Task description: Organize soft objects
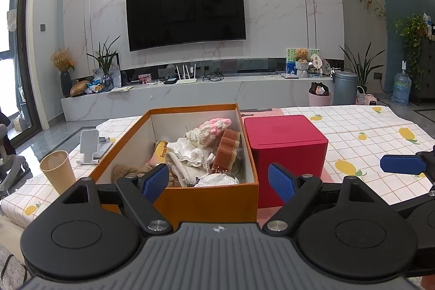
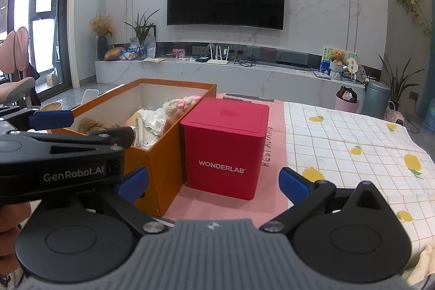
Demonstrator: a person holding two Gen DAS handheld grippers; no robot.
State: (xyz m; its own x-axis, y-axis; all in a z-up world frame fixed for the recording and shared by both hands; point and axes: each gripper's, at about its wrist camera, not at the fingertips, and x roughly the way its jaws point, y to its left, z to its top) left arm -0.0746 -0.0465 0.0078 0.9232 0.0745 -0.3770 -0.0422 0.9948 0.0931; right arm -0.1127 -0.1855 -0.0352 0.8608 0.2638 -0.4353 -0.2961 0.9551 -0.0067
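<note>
Checked tabletop [image 1: 367, 127] carries an orange box [image 1: 212, 197] of soft items [image 1: 201, 151] beside a red cube [image 1: 285, 143]; left tool [image 1: 217, 181] spread, empty. Right-wrist view: right tool [image 2: 214, 184] spread, empty; the left tool's body hides part of the box; only here, the cube's lettering shows.

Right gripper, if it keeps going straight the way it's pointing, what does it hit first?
Most likely the red WONDERLAB box, dead ahead of the open right gripper on the pink mat. Depth is hard to judge, but nothing lies between.
</note>
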